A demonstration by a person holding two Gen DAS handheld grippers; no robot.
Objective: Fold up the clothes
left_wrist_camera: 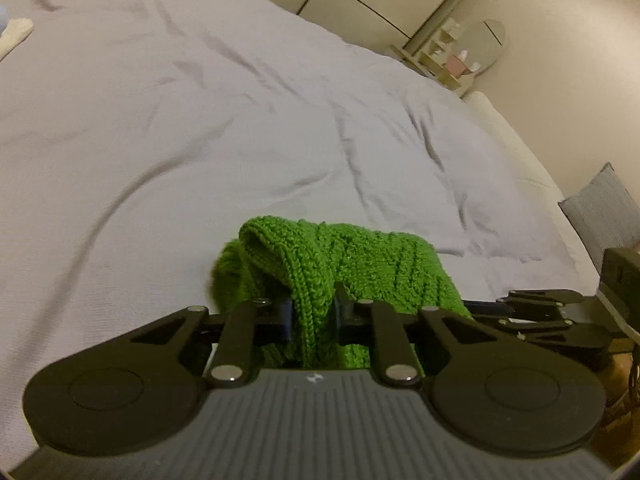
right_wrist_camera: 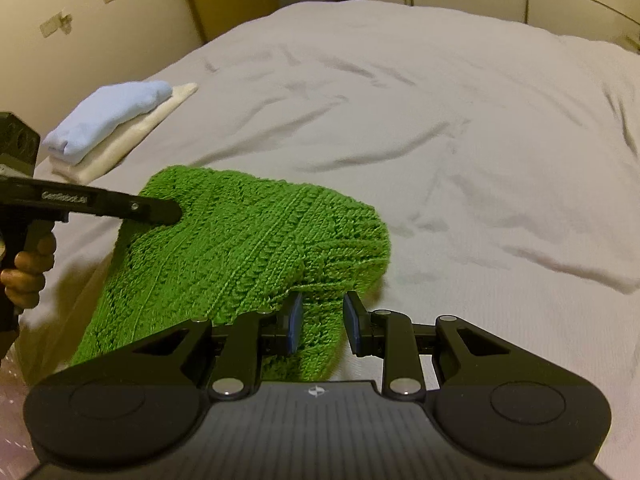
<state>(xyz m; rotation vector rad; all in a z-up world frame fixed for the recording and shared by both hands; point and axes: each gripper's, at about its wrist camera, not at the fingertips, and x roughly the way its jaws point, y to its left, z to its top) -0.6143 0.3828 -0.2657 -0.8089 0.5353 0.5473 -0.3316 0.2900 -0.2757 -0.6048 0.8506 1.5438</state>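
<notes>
I have the green knit (right_wrist_camera: 248, 248) on the bed (right_wrist_camera: 440, 120), low and left of centre in the right wrist view. My left gripper (left_wrist_camera: 314, 312) has its fingers clamped on a bunched edge of it. My right gripper (right_wrist_camera: 320, 320) has its fingers part open astride the near edge, not pressing. I judge the fold is just starting; next, close the right fingers, then lift both edges together.

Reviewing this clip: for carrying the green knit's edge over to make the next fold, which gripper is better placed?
Left, probably. The left gripper is clamped on a bunched edge of the green knit. The right gripper has knit between its pads, but gaps show on both sides, so its grip looks unsure.
</notes>
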